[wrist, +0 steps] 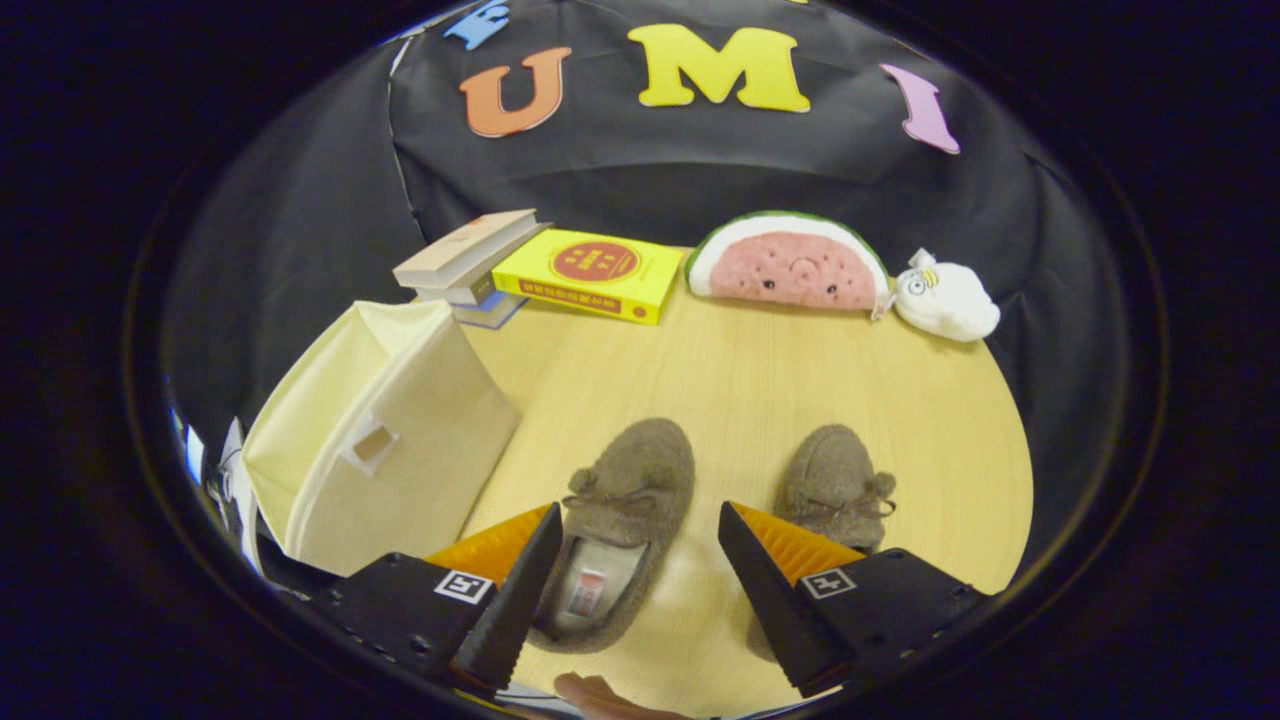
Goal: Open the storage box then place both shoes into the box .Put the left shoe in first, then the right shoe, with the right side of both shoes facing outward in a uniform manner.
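Observation:
Two brown fuzzy slippers with small bows lie side by side on the wooden table, toes pointing away from me. The left shoe lies between my fingers, nearer the left finger, its opening and inner label showing. The right shoe is partly hidden behind the right finger. My gripper stands open above the shoes and touches neither. The cream fabric storage box sits to the left of the shoes with its flap lid down and a small cut-out handle on its face.
At the table's far side lie a stack of books, a yellow book, a watermelon plush and a small white plush. A person's fingertip shows just below the fingers. The table's curved edge runs close on the right.

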The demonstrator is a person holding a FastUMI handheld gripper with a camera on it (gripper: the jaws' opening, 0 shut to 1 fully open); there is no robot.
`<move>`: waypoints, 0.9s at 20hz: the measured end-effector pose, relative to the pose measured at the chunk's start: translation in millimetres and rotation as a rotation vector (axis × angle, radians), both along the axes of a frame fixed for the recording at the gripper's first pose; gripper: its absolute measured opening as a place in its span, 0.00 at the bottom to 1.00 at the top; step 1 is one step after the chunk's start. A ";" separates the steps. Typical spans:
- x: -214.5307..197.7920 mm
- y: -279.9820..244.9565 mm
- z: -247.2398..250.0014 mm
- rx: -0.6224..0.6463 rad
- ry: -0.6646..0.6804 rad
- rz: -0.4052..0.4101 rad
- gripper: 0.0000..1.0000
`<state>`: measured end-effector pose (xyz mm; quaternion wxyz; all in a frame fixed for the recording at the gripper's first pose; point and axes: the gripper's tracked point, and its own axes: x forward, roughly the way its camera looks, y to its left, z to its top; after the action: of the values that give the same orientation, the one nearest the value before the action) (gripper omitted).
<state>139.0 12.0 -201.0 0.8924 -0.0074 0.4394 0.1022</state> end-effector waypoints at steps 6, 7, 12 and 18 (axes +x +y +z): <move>-18.4 -16.4 -40.3 -0.058 0.175 -0.019 0.93; -19.4 -17.9 -47.1 -0.062 0.209 -0.034 0.91; -17.8 -5.6 -65.8 0.009 0.307 -0.066 0.54; -20.9 -2.0 -62.2 0.078 0.392 -0.154 0.01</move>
<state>118.1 10.0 -263.3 0.7947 0.0808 0.5995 0.0498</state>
